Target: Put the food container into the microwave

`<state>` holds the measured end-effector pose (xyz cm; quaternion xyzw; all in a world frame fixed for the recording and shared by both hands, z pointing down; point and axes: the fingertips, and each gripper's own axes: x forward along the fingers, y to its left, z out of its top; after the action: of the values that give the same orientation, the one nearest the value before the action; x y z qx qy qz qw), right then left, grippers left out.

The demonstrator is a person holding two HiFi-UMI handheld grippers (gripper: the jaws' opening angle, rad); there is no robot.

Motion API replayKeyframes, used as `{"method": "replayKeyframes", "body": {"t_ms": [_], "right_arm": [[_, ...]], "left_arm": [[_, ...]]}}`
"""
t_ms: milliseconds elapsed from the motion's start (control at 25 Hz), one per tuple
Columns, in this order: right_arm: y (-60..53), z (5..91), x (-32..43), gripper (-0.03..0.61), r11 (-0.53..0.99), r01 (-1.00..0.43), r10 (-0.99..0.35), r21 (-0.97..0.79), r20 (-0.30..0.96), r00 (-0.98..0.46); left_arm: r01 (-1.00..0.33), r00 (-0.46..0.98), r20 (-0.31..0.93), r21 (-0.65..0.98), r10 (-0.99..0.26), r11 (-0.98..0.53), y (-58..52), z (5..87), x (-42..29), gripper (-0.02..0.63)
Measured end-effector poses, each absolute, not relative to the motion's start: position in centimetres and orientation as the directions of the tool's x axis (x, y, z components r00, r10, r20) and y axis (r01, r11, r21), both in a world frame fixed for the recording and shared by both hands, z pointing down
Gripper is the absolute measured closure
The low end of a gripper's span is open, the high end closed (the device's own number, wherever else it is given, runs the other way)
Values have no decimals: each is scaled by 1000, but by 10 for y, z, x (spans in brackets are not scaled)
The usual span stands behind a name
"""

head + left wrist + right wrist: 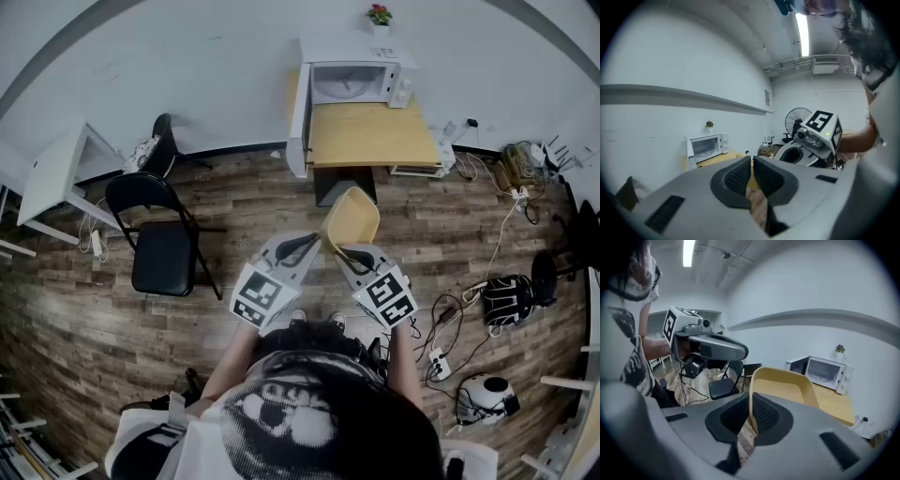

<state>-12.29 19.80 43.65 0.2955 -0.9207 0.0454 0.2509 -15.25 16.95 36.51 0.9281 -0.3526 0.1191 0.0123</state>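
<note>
Right gripper (751,414) was clamped on the near rim of the yellow food container (783,386), held in the air well short of the open microwave (824,371), a seemingly light, thin-walled tray suiting a rim pinch; left gripper (752,173) sat closed, empty.

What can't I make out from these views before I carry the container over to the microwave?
- Inside of the microwave: too small in all three views to tell whether it is empty.
- Near end and underside of the food container: right gripper view, hidden behind the right gripper.
- Floor just ahead: head view, covered by the food container, the right gripper and the left gripper.
</note>
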Motion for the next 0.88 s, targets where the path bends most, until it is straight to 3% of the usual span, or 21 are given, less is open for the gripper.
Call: {"method": "replayKeyframes", "body": {"t_ms": [240, 880], "right_arm": [[190, 441, -106, 555, 826, -561, -514, 64, 495, -700], [183, 453, -54, 554, 836, -546, -497, 50, 493, -714]], "left_arm": [[-658, 719, 269, -35, -641, -752, 177, 380, -134, 598], [-703, 683, 225, -54, -695, -709, 164, 386, -91, 598]]}}
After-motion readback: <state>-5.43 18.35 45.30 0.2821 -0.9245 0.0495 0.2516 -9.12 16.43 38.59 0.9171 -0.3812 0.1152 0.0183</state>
